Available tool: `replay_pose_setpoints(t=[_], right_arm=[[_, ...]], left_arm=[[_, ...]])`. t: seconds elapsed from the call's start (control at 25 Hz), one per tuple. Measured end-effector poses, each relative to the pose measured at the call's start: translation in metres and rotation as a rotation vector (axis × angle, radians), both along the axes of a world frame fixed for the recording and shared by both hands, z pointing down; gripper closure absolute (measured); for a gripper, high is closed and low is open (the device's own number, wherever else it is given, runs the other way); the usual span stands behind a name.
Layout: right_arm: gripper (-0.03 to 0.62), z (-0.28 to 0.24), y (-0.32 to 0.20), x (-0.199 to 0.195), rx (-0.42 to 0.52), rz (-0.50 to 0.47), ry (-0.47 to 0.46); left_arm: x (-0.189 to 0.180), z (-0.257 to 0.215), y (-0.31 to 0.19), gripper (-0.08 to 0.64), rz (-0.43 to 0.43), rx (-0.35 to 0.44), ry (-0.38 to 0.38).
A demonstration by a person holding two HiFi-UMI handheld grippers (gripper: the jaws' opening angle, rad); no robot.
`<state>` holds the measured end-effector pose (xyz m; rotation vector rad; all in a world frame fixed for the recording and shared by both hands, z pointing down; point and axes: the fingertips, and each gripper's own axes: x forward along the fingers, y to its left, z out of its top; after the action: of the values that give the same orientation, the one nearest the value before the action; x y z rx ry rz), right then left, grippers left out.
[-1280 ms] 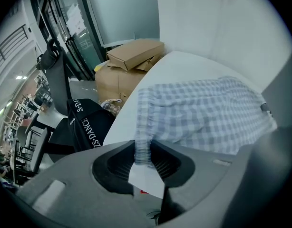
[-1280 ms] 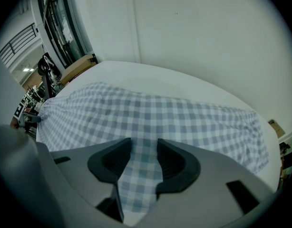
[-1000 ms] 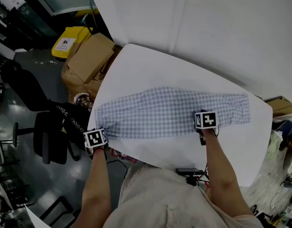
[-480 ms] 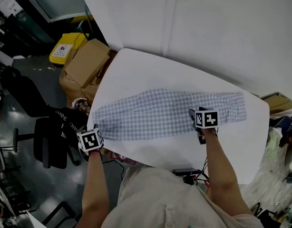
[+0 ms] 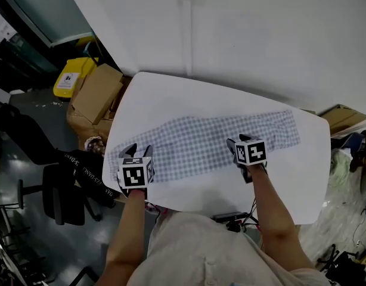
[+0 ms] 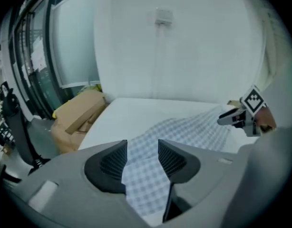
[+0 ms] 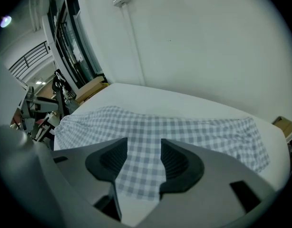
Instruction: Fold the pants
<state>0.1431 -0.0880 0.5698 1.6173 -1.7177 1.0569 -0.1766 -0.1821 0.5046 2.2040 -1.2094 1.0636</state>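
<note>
**A:** What does the head view give you?

**B:** The pants (image 5: 213,139) lie flat on the table (image 5: 171,94). Their long axis runs crosswise, from under my left gripper (image 5: 136,151) to beyond my right gripper (image 5: 236,140). The left one hangs over one end. The right one is at the near edge, past the middle.

**A:** Left gripper view?

**B:** The jaws are released and have just been opening. The pants (image 6: 184,127) show in the gap, but the pads don't press on them. They stretch ahead and to the right, toward the right gripper (image 6: 231,118).

**A:** Right gripper view?

**B:** Its jaws have also just been opening, and nothing is pinched. The near edge of the pants (image 7: 184,127) lies just below them and runs off to both sides. I reckon the left end folds across toward the right, so my left hand is nearer the job.
</note>
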Motion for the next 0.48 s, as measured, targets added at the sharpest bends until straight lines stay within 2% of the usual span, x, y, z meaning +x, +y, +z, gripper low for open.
replay_pose_setpoints(t=[0.24, 0.48], right_arm=[[0.367, -0.009, 0.018, 0.028, 0.006, 0.022, 0.004], [0.367, -0.014, 0.037, 0.064, 0.011, 0.052, 0.017]], left_arm=[[0.131, 0.013, 0.042, 0.361, 0.252, -0.073, 0.069], [0.219, 0.029, 0.072, 0.362, 0.408, -0.115, 0.081]])
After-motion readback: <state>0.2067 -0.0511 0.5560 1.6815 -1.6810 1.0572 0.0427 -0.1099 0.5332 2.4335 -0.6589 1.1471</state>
